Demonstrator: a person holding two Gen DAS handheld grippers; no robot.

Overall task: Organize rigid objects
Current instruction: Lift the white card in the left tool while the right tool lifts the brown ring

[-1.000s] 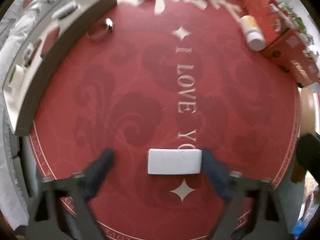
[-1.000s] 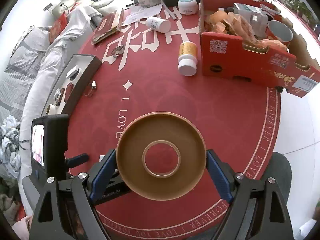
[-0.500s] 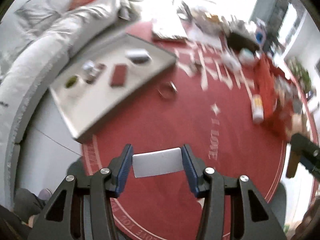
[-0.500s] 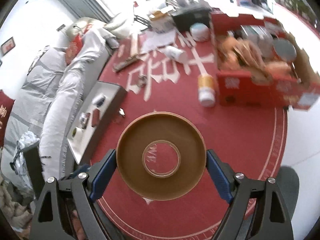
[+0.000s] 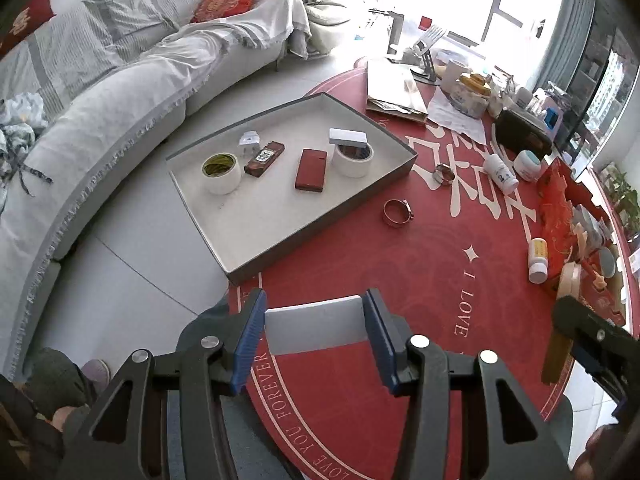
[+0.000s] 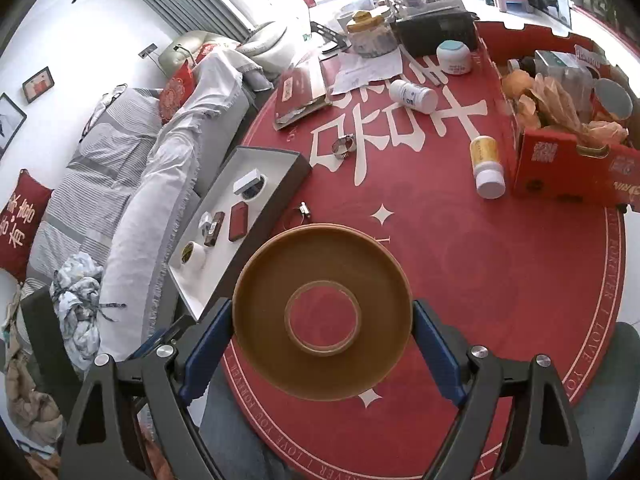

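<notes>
My left gripper (image 5: 316, 330) is shut on a white rectangular block (image 5: 316, 326) and holds it above the near edge of the red round table. My right gripper (image 6: 322, 326) is shut on a large brown tape roll (image 6: 256, 312), held above the table. A grey tray (image 5: 256, 224) stands at the table's left edge, also in the right wrist view (image 6: 208, 280). It holds two white tape rolls (image 5: 222, 168), a red case (image 5: 311, 169), a dark bar and a white block (image 5: 347, 137).
Two metal hose clamps (image 5: 396, 213) lie on the table beside the tray. Pill bottles (image 6: 486, 166), a jar (image 6: 454, 57), papers and a red cardboard box (image 6: 568, 160) with clutter fill the far and right side. A sofa (image 5: 100, 92) stands to the left.
My left gripper closed on the white block, lifted it off the table and turned toward the tray. My right gripper rose higher with the brown roll.
</notes>
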